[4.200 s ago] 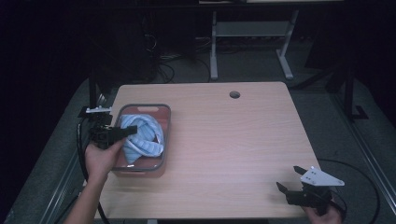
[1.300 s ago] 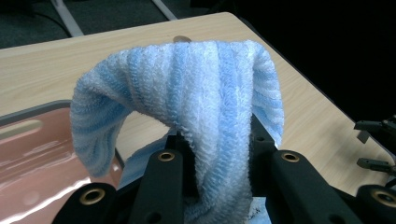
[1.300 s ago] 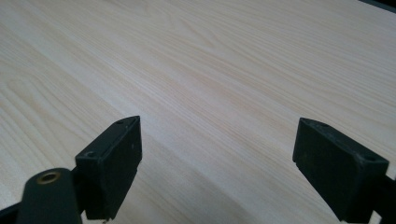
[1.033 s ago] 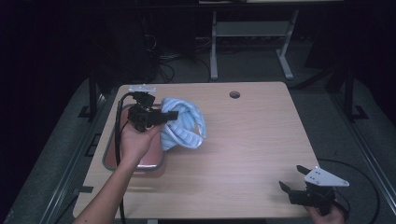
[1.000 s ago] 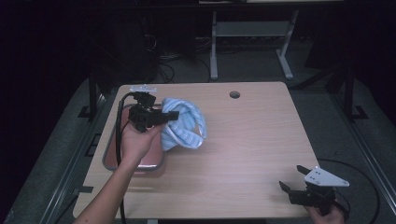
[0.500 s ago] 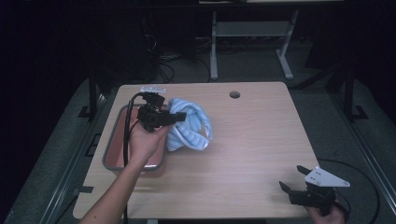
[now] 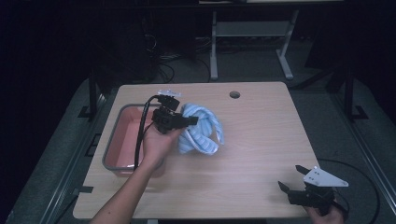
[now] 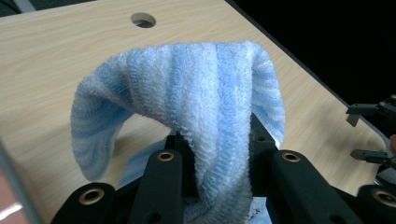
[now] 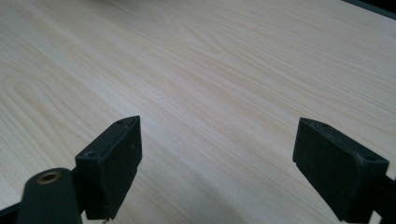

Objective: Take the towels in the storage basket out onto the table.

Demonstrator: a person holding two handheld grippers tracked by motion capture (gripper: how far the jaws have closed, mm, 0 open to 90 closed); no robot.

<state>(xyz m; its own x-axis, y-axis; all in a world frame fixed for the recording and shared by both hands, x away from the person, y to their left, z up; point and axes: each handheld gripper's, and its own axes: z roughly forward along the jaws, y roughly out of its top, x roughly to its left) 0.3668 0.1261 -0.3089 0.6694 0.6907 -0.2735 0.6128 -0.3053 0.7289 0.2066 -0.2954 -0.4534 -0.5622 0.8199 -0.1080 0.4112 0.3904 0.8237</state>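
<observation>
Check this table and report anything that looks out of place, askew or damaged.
Nothing stands out. The left gripper holds a bunched blue striped towel just right of the pink bin, and the right gripper rests open near the table's corner.

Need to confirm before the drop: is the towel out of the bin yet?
Out. The towel hangs from the left gripper beside the bin.
</observation>
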